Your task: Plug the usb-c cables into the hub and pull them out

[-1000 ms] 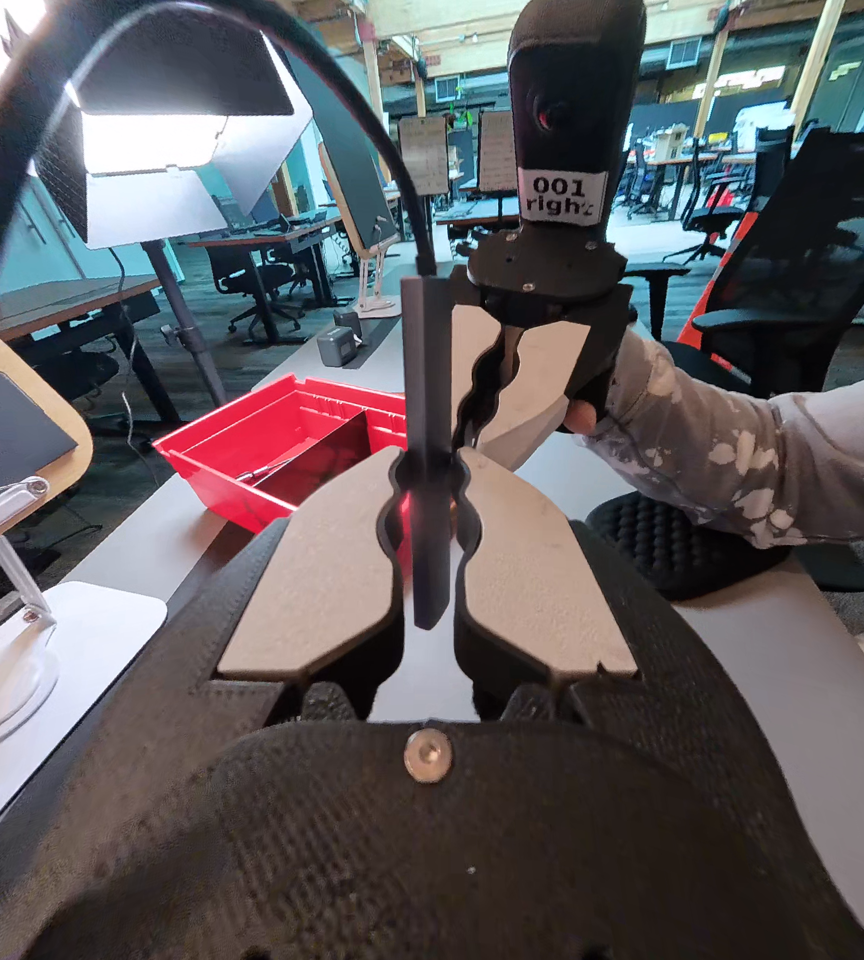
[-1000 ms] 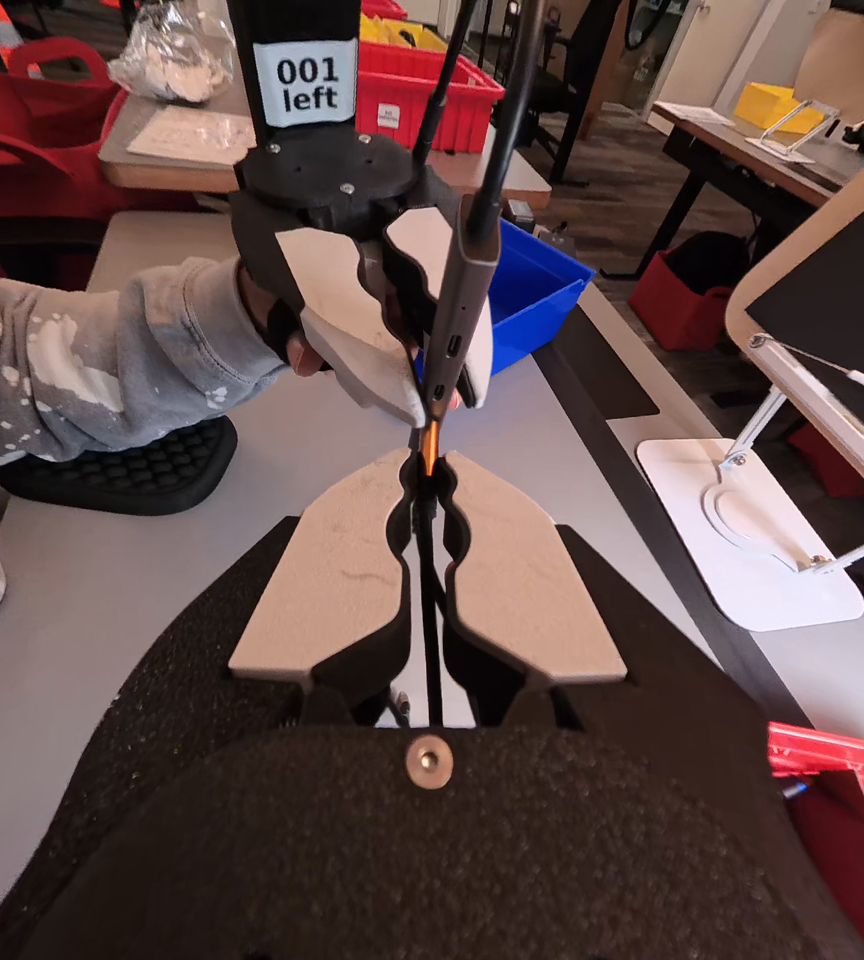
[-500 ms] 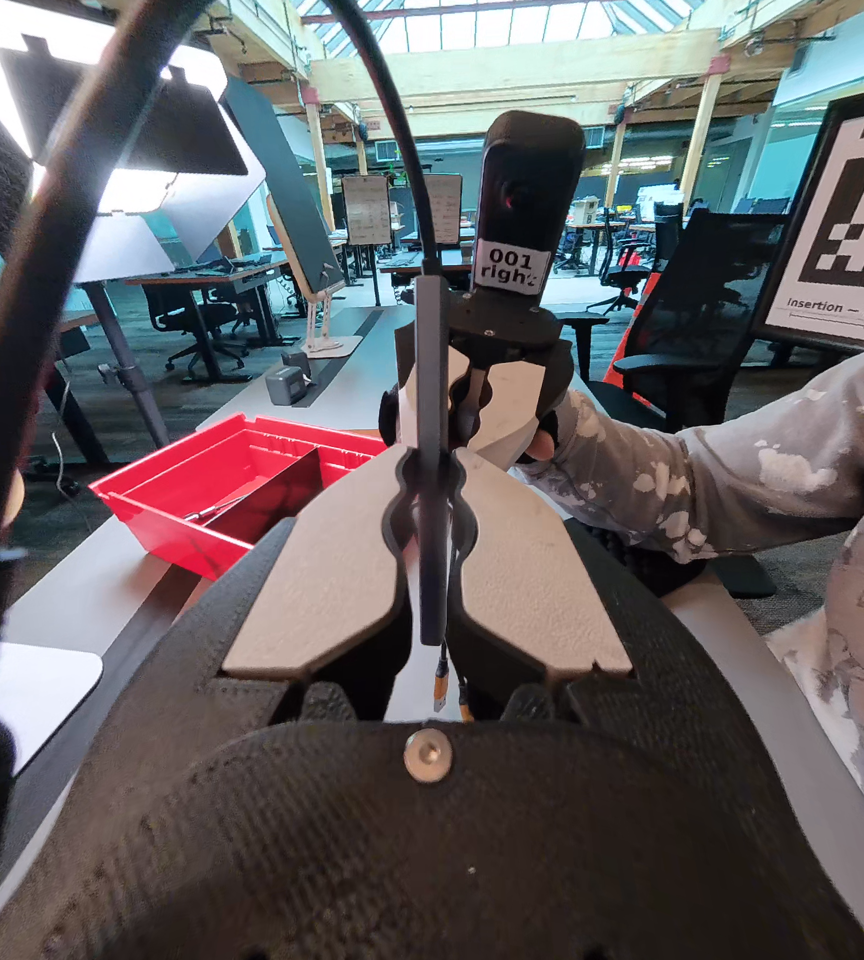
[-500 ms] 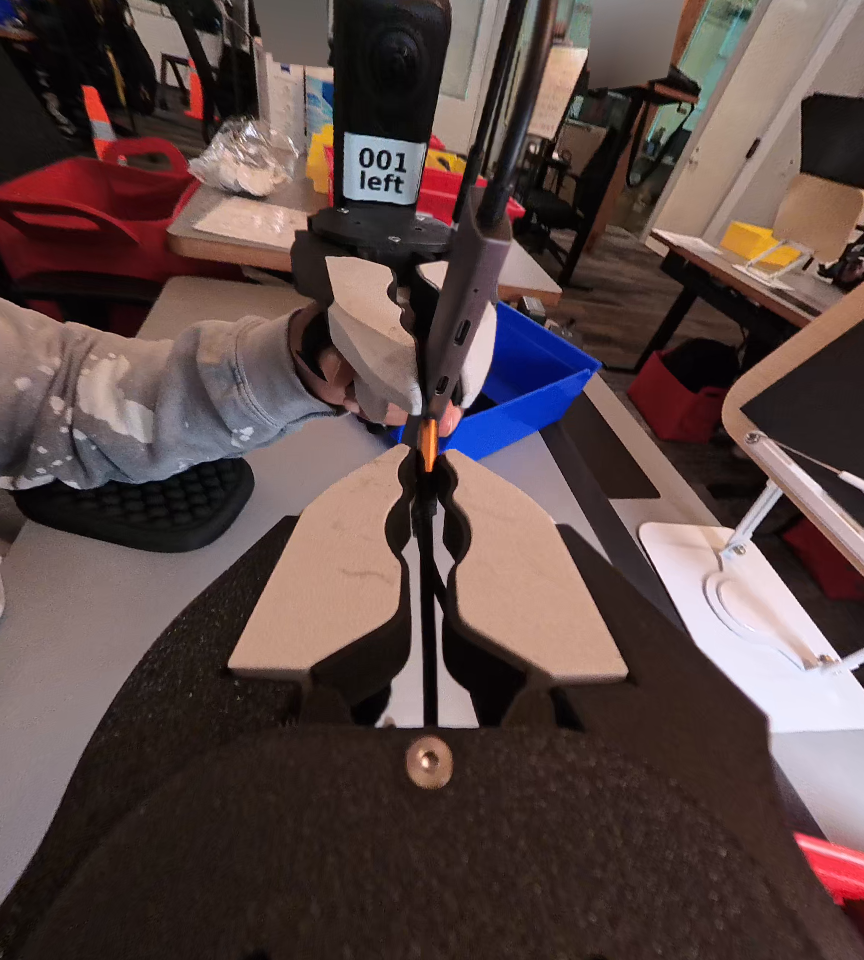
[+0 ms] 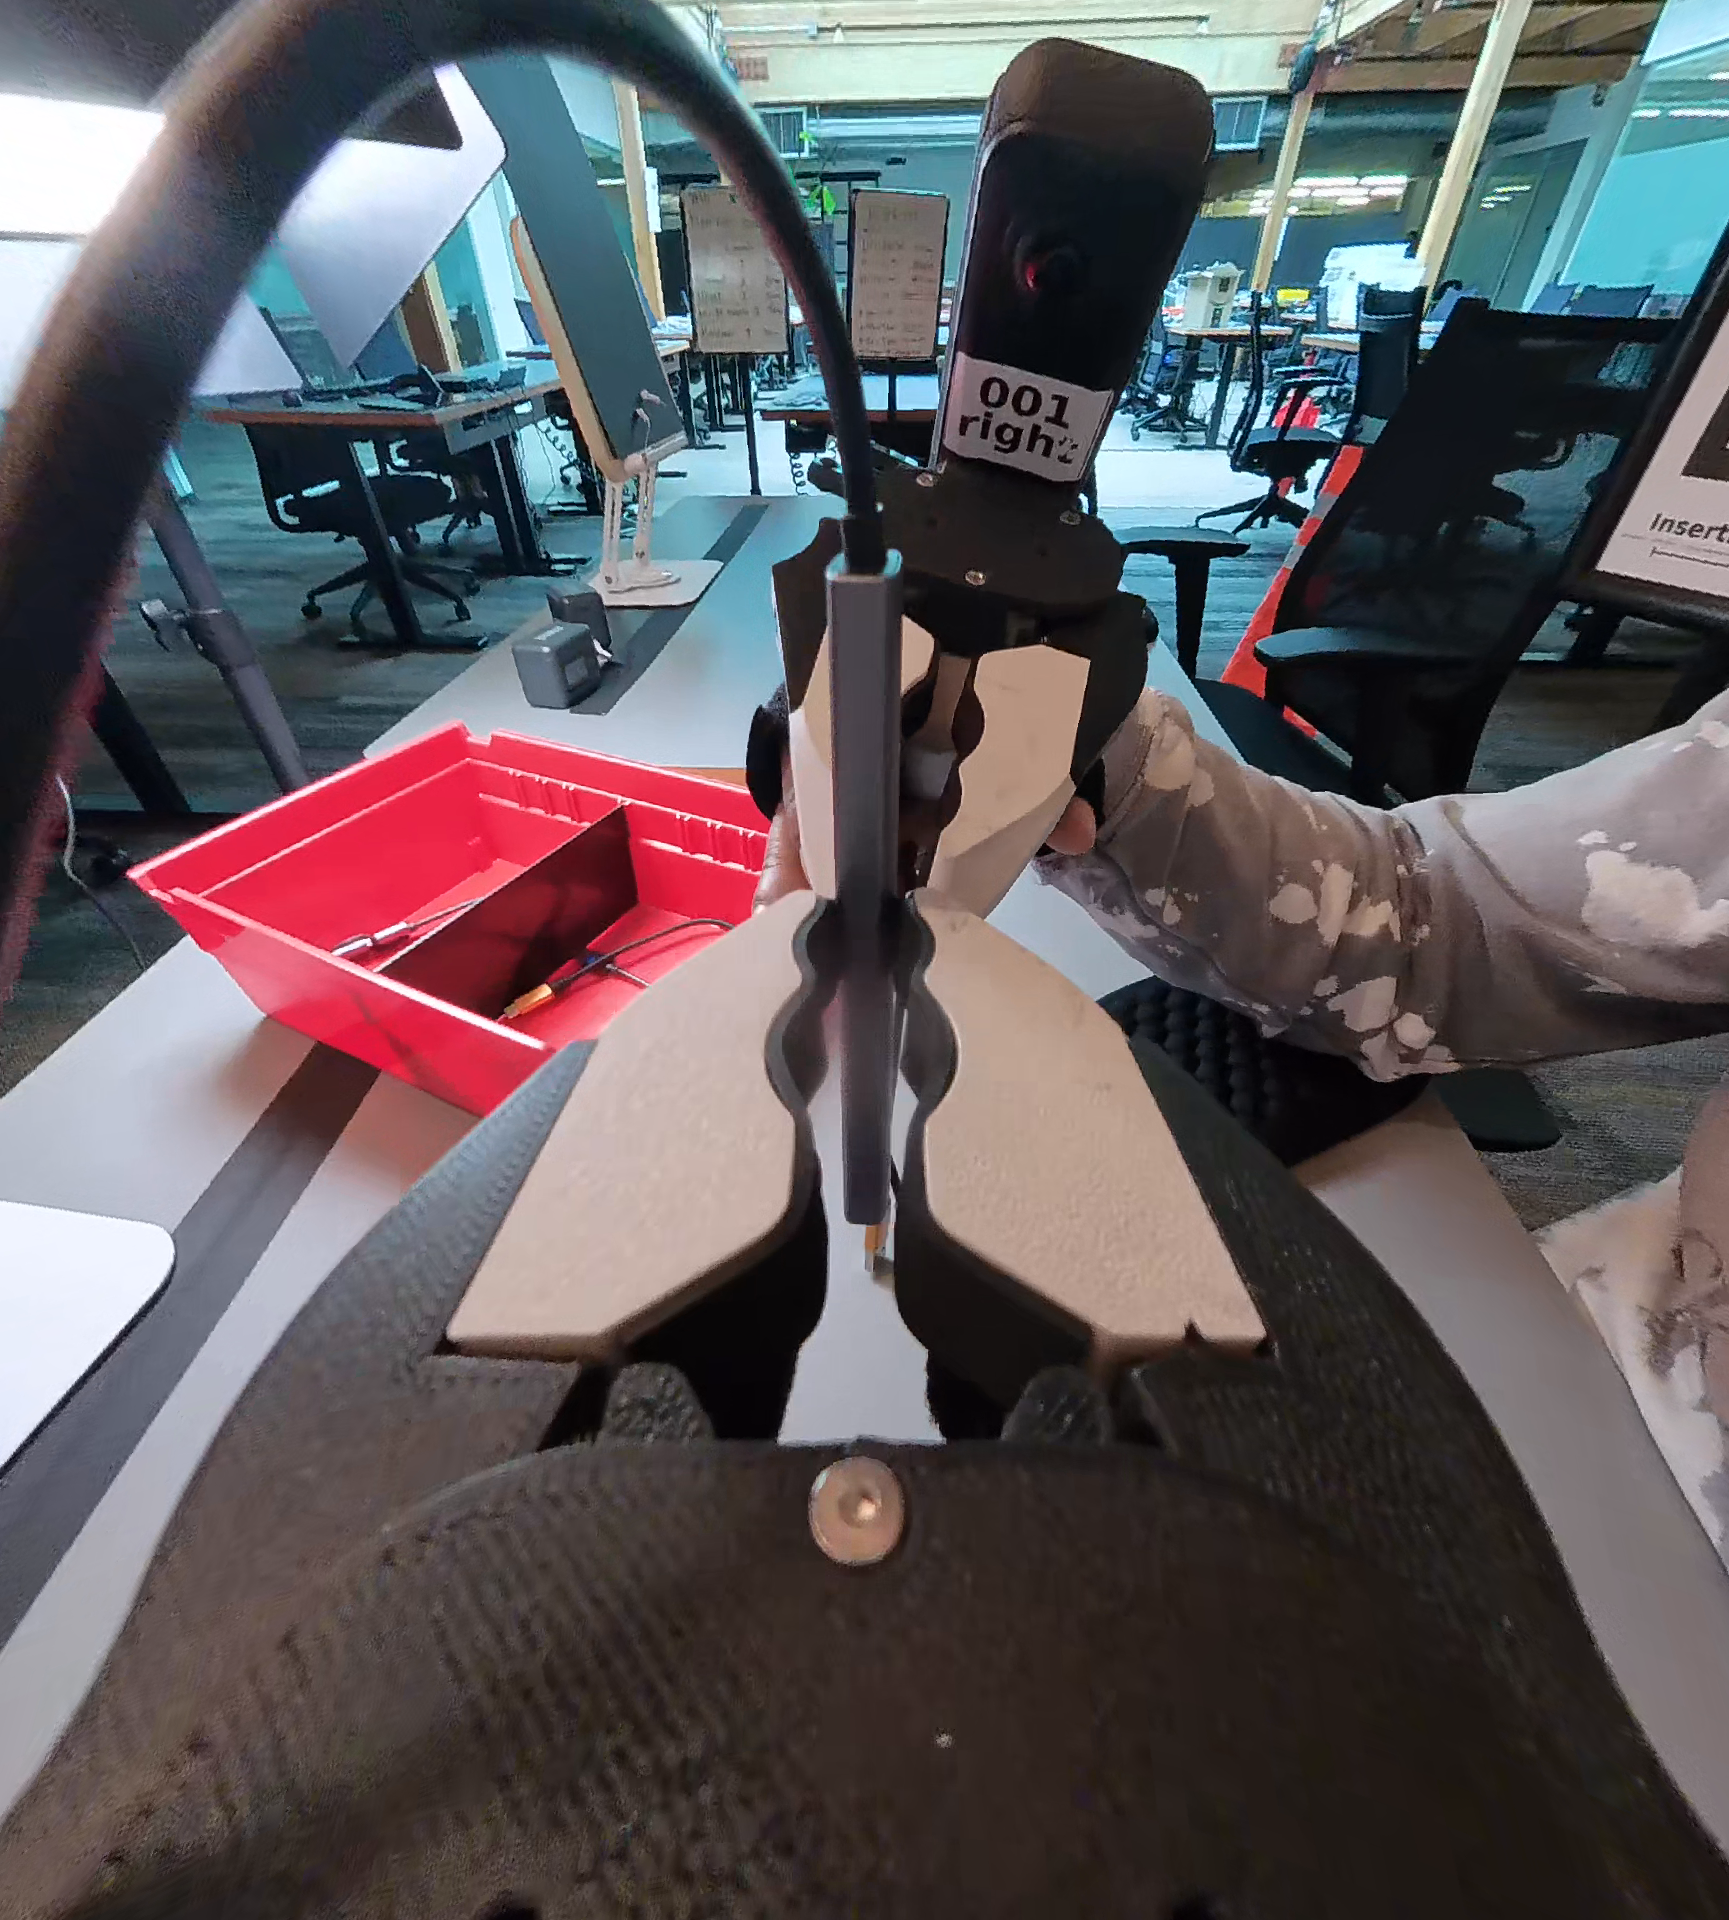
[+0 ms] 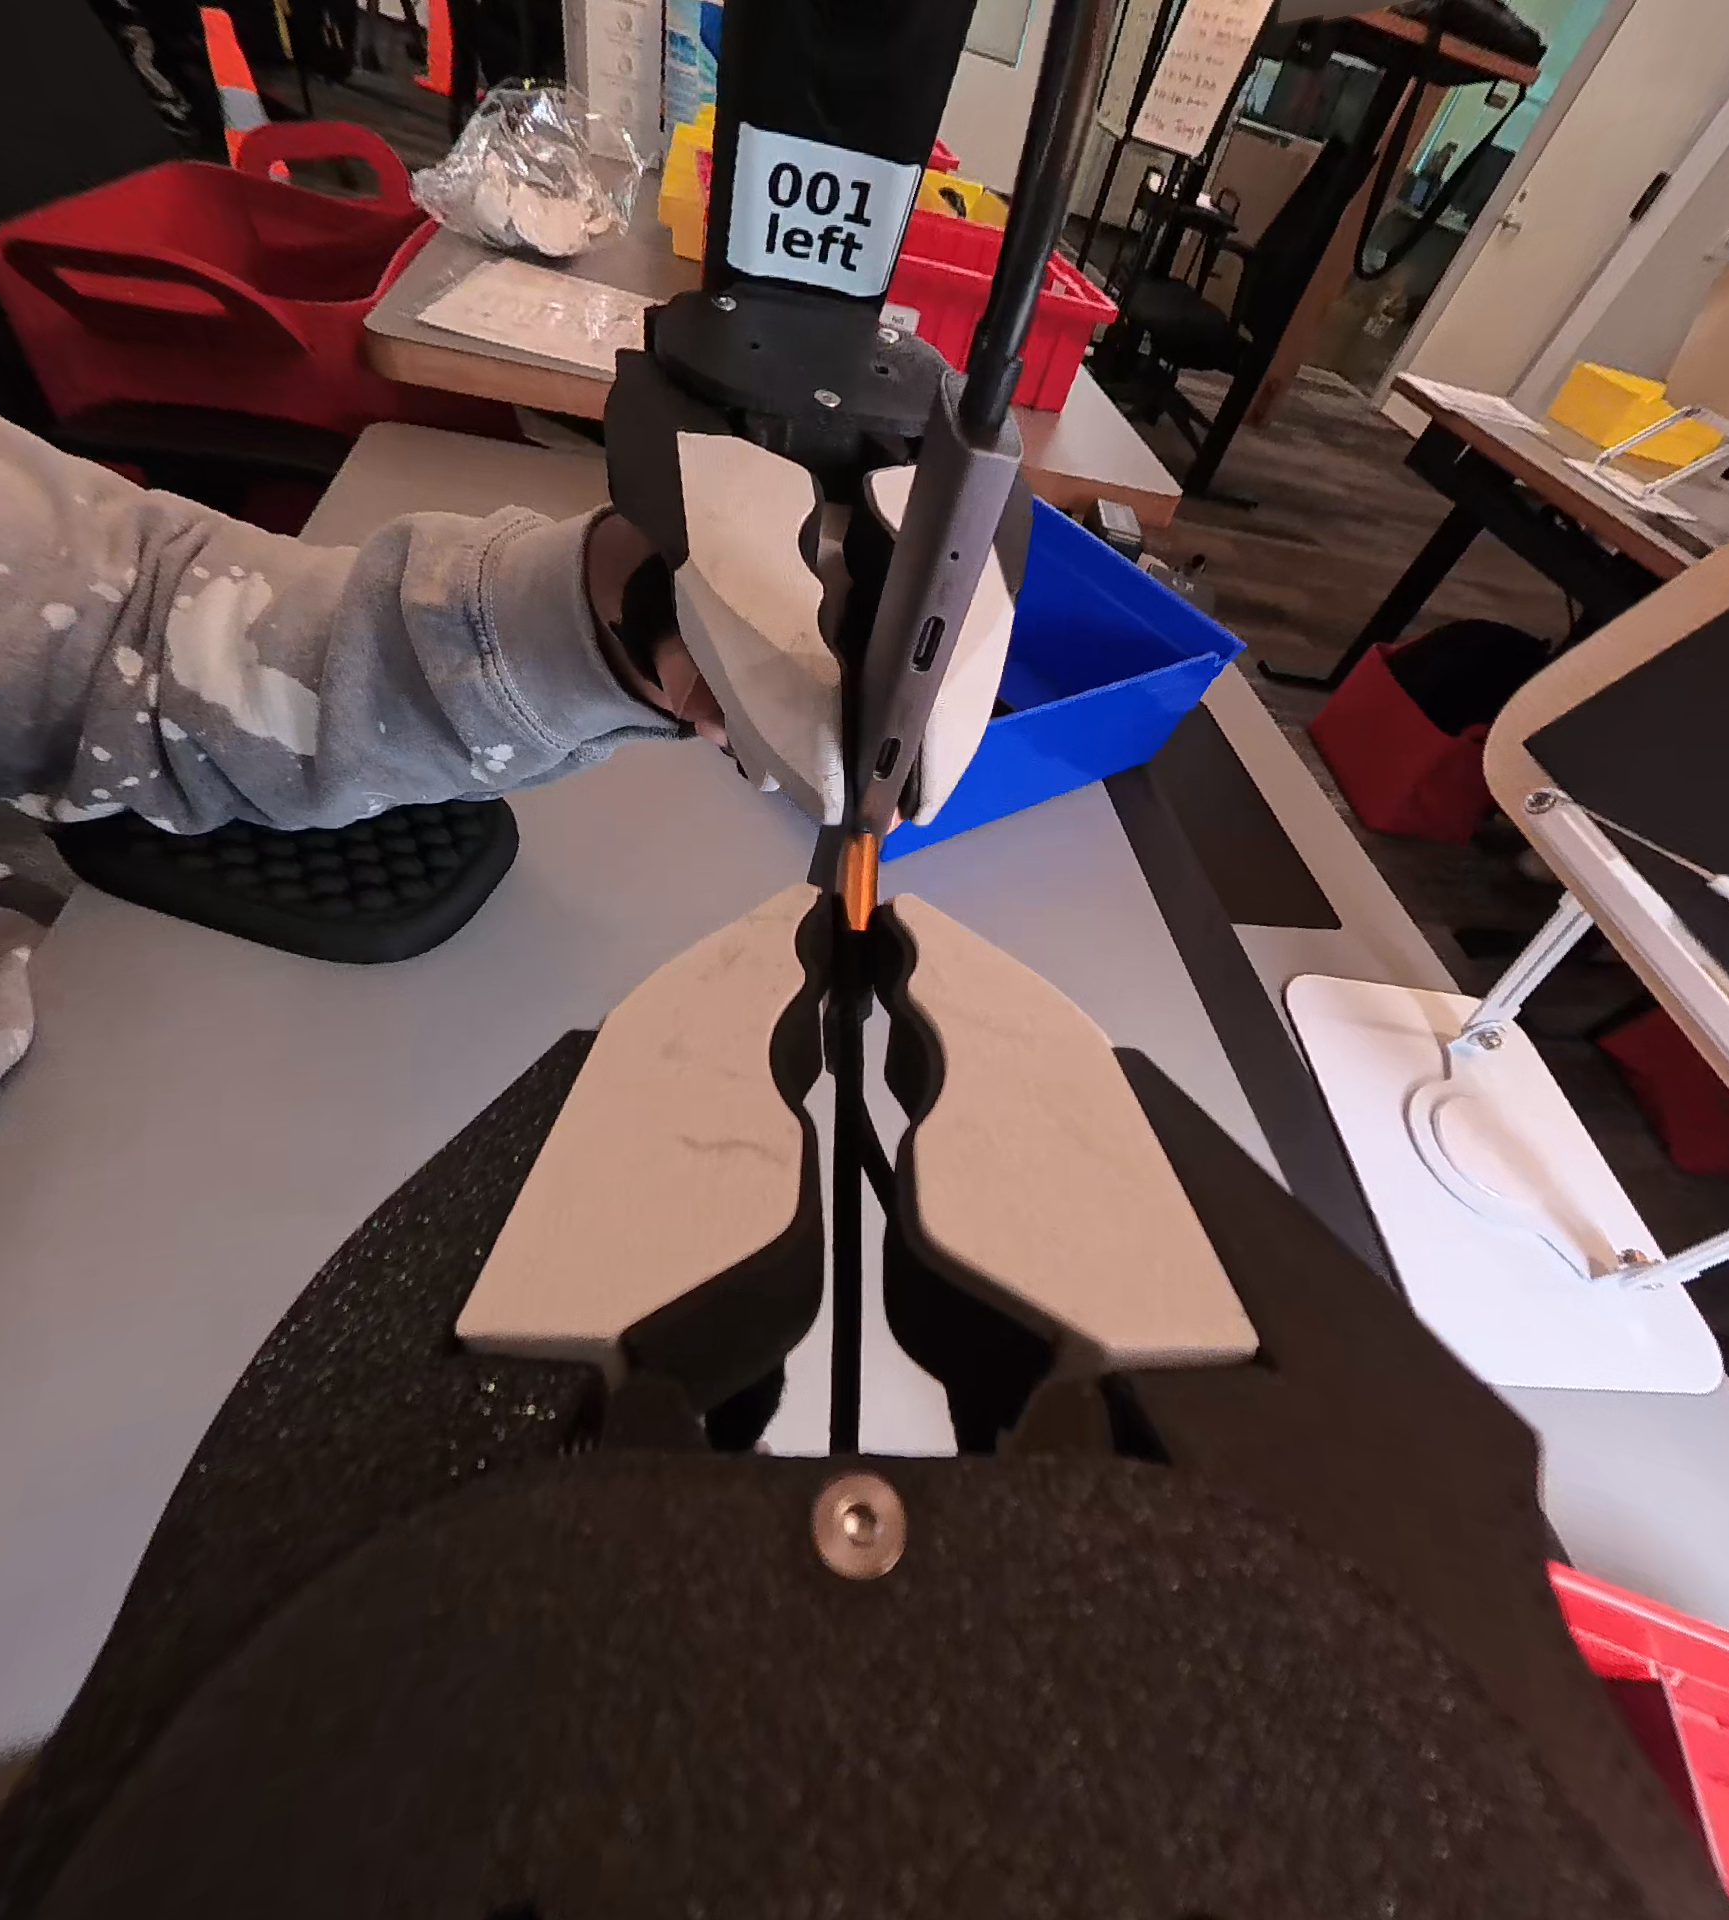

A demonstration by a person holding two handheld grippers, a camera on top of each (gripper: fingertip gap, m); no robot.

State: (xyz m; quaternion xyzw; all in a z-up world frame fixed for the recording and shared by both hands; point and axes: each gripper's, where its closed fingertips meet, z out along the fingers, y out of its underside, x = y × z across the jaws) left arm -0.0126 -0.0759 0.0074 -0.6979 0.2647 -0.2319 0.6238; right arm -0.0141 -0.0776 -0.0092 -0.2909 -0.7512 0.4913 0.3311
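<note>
The grey counter [image 5: 164,1091] carried a red bin [image 5: 320,935] at the left of the left wrist view, with a black cushioned pad [image 5: 1255,1060] lying at mid-right. In the right wrist view a blue bin [image 6: 1099,665] sat right of centre at mid-height. A white stand base [image 6: 1504,1174] rested at the right edge.

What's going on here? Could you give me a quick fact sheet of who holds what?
left tool: shut on the hub, a grey bar held upright
right tool: shut on the cable, just behind its orange plug
plug: at the hub's lower end; whether seated, cannot tell
red bin: two spare cables, split by a black divider
blue bin: behind the hub
</note>
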